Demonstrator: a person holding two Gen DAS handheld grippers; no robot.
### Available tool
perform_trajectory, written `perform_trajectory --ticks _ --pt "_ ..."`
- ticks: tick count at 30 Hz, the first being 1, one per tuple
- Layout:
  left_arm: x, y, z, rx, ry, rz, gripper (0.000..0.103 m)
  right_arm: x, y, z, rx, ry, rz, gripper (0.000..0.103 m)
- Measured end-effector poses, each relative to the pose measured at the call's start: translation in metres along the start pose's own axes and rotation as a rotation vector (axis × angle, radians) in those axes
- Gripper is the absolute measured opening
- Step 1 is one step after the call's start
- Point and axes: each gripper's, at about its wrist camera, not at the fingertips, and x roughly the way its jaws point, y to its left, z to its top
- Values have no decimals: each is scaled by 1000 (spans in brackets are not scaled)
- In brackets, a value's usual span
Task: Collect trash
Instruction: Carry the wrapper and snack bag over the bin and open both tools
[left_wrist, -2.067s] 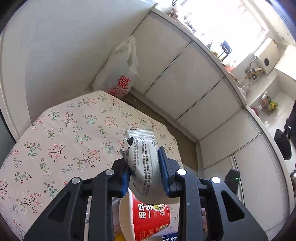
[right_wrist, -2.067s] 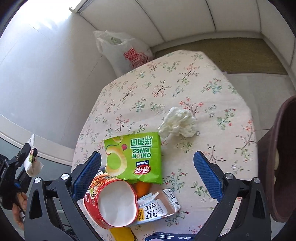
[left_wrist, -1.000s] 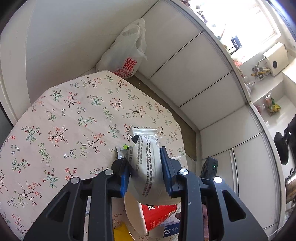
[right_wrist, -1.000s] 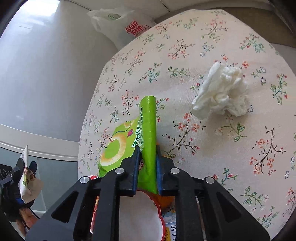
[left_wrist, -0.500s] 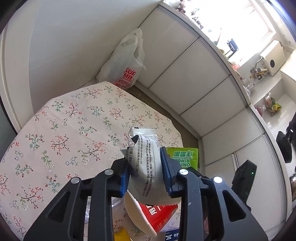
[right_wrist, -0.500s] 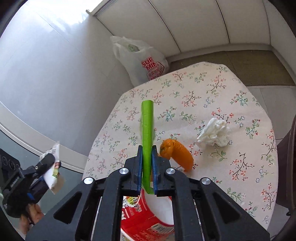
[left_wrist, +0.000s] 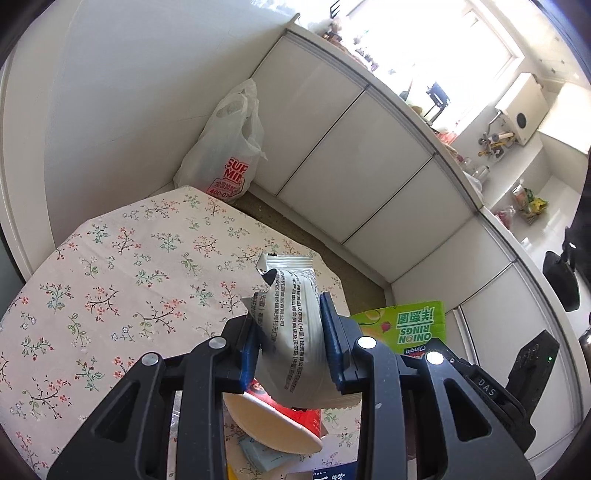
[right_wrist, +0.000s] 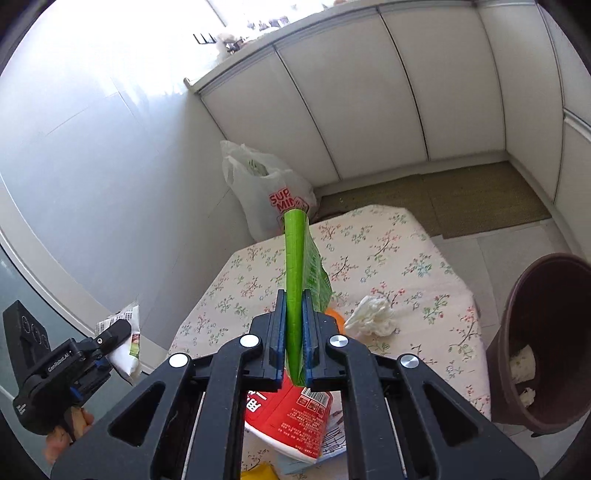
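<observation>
Table with a floral cloth sits below and ahead of both tongs, in a white kitchen corner. White cabinets run along the far wall past the left tongs, with a bright window above them. White plastic bag with red print sits on the floor at the table's far corner, straight ahead of both tongs. Brown mat lies on the floor beyond the table.

Left gripper is pinching a white printed wrapper, held upright above the table. Right gripper is clamped on a green onion-rings bag, seen edge-on, standing up between the jaws, lifted off the table. In the left view the same bag shows just right of the left tongs.

Under both tongs lies a red noodle cup on its side, at the near table edge. A light-blue carton sits beneath it, partly hidden. Something yellow shows at the bottom edge, too cropped to tell what.

Crumpled tissue sits on the cloth just right of the right tongs' tips. Orange item next to it, mostly hidden behind the jaw. Brown bin stands off the table's right edge, well right of the right tongs, with white scraps inside.
</observation>
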Motion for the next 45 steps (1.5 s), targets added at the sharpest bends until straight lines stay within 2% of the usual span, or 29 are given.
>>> perform_trajectory --ticks 6,10,17,19,22,23,24,25,26,29,30,32,35,39,42,45 --pt "-1 -34 -7 38 -35 -52 31 -50 -13 6 -29 -132 -73 7" --pt "0 -67 -19 106 -43 -88 32 -85 -31 9 -44 -217 -147 7" --pt "-1 -124 -44 228 -59 -163 32 -152 -88 14 -5 -367 -312 7" --pt "0 -138 -53 256 -50 -183 32 -164 -105 13 20 -385 -361 7" --pt "6 -157 -67 294 -29 -204 32 -170 -137 12 93 -358 -411 8" --pt "8 -163 -71 304 -20 -210 32 -170 -152 10 126 -340 -424 10" --pt "11 -169 -76 314 -10 -216 32 -170 -161 9 149 -320 -437 17" --pt "14 -174 -80 324 0 -220 32 -170 -172 7 178 -305 -447 26" --pt "17 -179 -84 333 7 -224 32 -172 -182 4 215 -303 -455 41" --pt "23 -197 -95 363 20 -238 32 -185 -202 -1 298 -340 -508 48" --pt "26 -203 -97 374 23 -243 32 -191 -206 -3 318 -360 -532 62" --pt "30 -216 -105 398 29 -255 32 -205 -210 -7 351 -428 -629 79" --pt "37 -234 -117 445 35 -276 32 -220 -213 -13 363 -497 -809 94" --pt "52 -259 -136 502 56 -314 32 -232 -218 -21 357 -533 -1002 96" --pt "69 -280 -150 519 88 -351 32 -241 -223 -26 352 -544 -1083 96" --pt "84 -299 -165 540 117 -387 32 -246 -230 -30 368 -533 -1114 96"
